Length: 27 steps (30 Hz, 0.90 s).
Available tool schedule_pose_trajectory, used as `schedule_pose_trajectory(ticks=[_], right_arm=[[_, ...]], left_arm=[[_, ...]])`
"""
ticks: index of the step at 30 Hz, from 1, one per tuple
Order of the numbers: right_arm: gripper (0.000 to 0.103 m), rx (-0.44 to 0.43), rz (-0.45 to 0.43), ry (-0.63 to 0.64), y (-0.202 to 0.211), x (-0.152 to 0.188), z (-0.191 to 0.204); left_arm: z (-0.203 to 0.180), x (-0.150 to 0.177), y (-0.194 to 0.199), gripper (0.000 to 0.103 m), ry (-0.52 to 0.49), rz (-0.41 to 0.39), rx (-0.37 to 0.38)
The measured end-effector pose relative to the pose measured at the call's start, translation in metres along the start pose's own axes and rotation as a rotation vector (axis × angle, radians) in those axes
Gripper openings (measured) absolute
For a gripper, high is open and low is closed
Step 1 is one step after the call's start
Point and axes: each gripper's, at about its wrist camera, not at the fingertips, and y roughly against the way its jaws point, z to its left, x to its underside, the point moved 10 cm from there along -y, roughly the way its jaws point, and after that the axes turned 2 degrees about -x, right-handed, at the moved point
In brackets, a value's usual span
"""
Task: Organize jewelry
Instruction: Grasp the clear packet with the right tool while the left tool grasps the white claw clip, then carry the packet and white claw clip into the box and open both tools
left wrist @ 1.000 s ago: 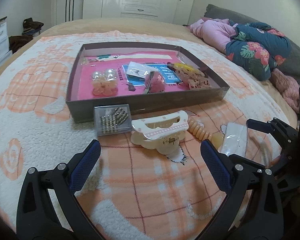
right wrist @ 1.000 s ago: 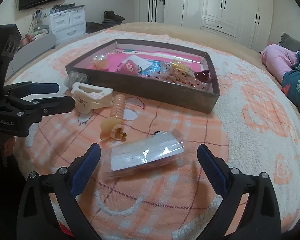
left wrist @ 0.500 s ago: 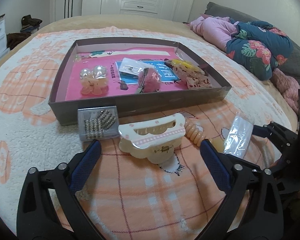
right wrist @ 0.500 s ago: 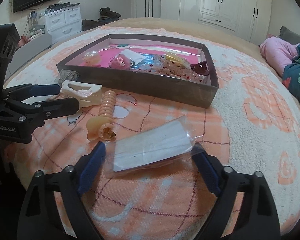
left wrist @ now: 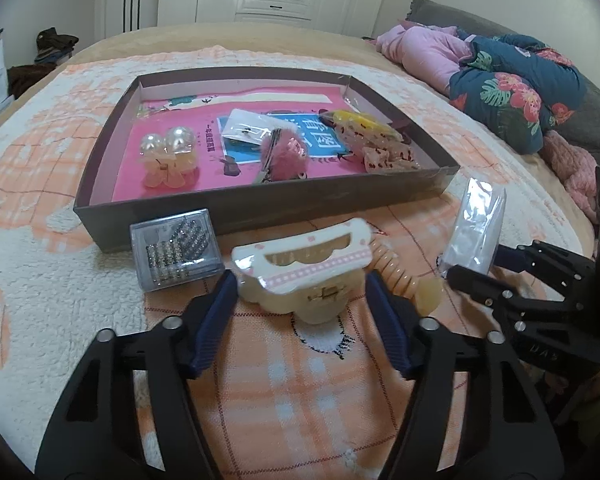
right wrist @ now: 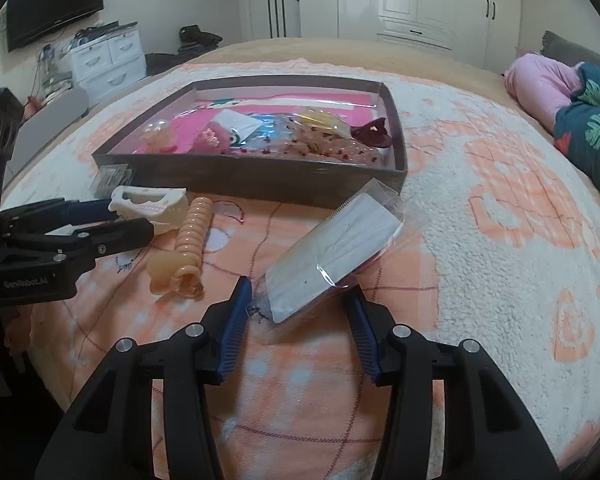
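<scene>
Hand-held gripper (right wrist: 298, 308) around packet (right wrist: 336, 256) (clear plastic)

1. Left gripper (left wrist: 300, 286) has narrowed from wide open — its pads now flank the cream hair claw (left wrist: 300, 264).
2. Right gripper (right wrist: 298, 306) has closed on the clear packet (right wrist: 336, 256) — packet lifted, tilted.
</scene>
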Motion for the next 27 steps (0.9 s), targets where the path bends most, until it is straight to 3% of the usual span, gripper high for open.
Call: schedule_pose_trajectory(ticks=[4, 5, 8, 11, 27], right_arm=[[0.043, -0.007, -0.017, -0.007, 0.003, -0.002, 0.0], [0.043, -0.008, -0.022, -0.01, 0.004, -0.003, 0.0], [0.041, -0.017, -0.037, -0.031, 0.008, -0.005, -0.003], [0.031, -0.025, -0.051, -0.047, 0.011, -0.008, -0.006], [0.014, -0.026, -0.088, -0.046, 0.018, -0.014, -0.007]], left_arm=[[0.0, -0.001, 0.0, 0.045, -0.003, -0.002, 0.001], [0.0, -0.001, 0.001, 0.039, -0.008, -0.004, 0.0], [-0.005, -0.002, 0.005, 0.039, -0.027, -0.02, 0.003], [-0.006, -0.002, 0.008, 0.039, -0.031, -0.022, 0.01], [-0.001, -0.018, 0.039, 0.039, -0.001, -0.111, 0.027]])
